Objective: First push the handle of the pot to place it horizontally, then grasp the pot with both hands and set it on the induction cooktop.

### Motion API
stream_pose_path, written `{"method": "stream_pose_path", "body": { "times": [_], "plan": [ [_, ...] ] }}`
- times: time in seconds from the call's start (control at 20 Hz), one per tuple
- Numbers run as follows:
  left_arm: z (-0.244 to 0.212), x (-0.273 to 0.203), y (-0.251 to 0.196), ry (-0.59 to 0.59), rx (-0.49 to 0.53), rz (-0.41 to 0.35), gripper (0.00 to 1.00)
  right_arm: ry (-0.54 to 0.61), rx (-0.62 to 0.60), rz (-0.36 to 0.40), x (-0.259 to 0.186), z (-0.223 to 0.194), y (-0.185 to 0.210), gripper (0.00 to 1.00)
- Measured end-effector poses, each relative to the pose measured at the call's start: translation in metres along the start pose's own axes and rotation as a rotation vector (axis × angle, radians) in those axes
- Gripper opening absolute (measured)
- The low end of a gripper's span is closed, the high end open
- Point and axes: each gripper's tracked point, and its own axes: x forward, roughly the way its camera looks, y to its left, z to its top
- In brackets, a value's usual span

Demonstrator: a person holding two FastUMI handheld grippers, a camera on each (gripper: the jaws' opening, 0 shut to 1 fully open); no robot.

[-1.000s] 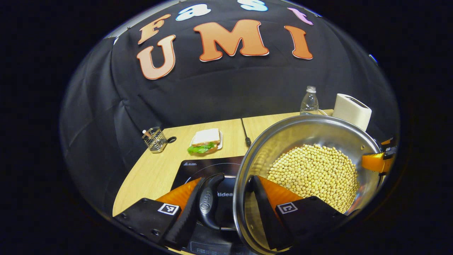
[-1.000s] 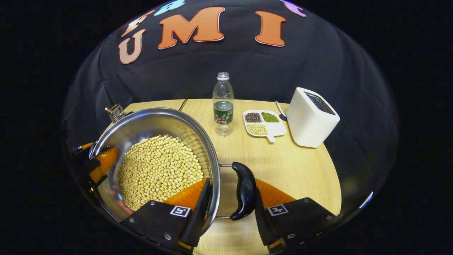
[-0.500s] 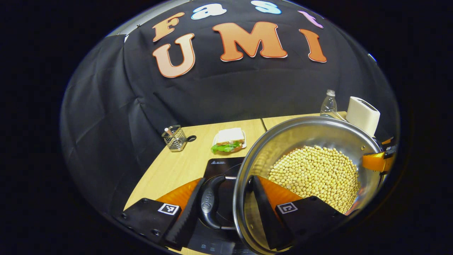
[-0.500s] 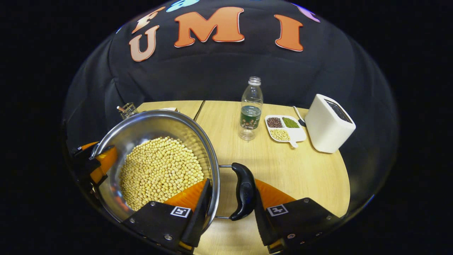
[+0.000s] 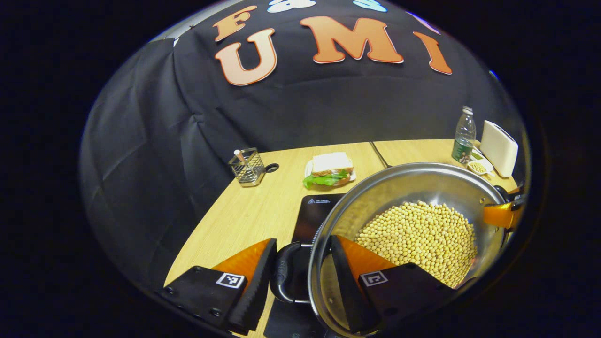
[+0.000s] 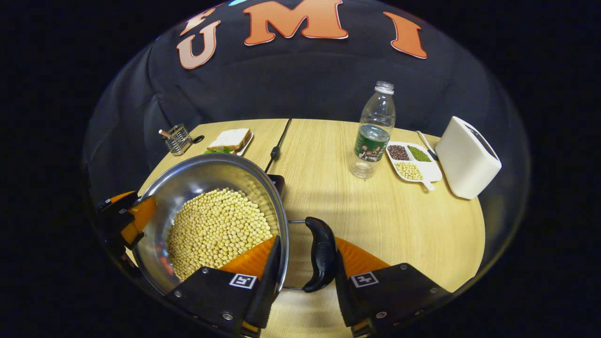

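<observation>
**Pot gripped at both side handles above the cooktop**

In the left gripper view the left gripper (image 5: 300, 277) sits at the bottom centre, clamped narrow on one black handle (image 5: 283, 274) and the rim of the steel pot (image 5: 375, 188), one finger outside the handle, the other inside the wall; the pot, full of yellow beans (image 5: 420, 239), fills the lower right, over the black cooktop (image 5: 314, 213); a sandwich (image 5: 330, 169) and a wire holder (image 5: 247, 166) lie at centre on the wooden table (image 5: 244, 220); in the right gripper view the right gripper (image 6: 305, 281) at the bottom clamps the other handle (image 6: 321, 253) and rim likewise; a bottle (image 6: 373, 134), a bean tray (image 6: 411, 162) and a white box (image 6: 469, 157) stand at upper right.
</observation>
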Motion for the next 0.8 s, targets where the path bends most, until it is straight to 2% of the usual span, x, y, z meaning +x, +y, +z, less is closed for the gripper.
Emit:
{"method": "stream_pose_path", "body": {
  "times": [0.05, 0.1, 0.15, 0.25, 0.35, 0.45, 0.55, 0.65, 0.75, 0.8],
  "plan": [
    [0.005, -0.003, 0.0, -0.014, 0.01, 0.002, 0.72, -0.003, 0.004, 0.003, 0.003, 0.003, 0.003, 0.58],
    [0.006, -0.001, 0.001, -0.015, 0.018, 0.005, 0.78, -0.001, 0.007, 0.005, 0.006, 0.003, 0.005, 0.58],
    [0.004, -0.002, 0.001, -0.012, 0.028, 0.011, 0.67, -0.001, 0.021, 0.008, 0.008, 0.004, 0.007, 0.58],
    [0.009, 0.001, 0.001, -0.035, 0.037, 0.015, 0.74, -0.006, 0.039, 0.001, 0.007, 0.005, 0.008, 0.58],
    [0.011, 0.005, 0.001, -0.046, 0.029, 0.011, 0.7, -0.007, 0.047, -0.005, 0.009, 0.006, 0.008, 0.58],
    [0.012, 0.006, 0.003, -0.056, 0.028, 0.006, 0.74, -0.012, 0.062, -0.013, 0.009, 0.007, 0.011, 0.58],
    [0.014, 0.005, 0.004, -0.071, 0.01, -0.001, 0.67, -0.011, 0.063, -0.014, 0.011, 0.005, 0.013, 0.58],
    [0.02, 0.004, 0.007, -0.105, -0.02, -0.001, 0.69, -0.014, 0.057, -0.012, 0.011, 0.005, 0.013, 0.6],
    [0.036, -0.009, 0.013, -0.158, -0.043, 0.008, 0.78, -0.01, 0.04, 0.012, 0.008, 0.002, 0.02, 0.63],
    [0.045, -0.017, 0.015, -0.179, -0.055, 0.006, 0.66, -0.003, 0.031, 0.032, 0.006, 0.0, 0.023, 0.66]
  ]
}}
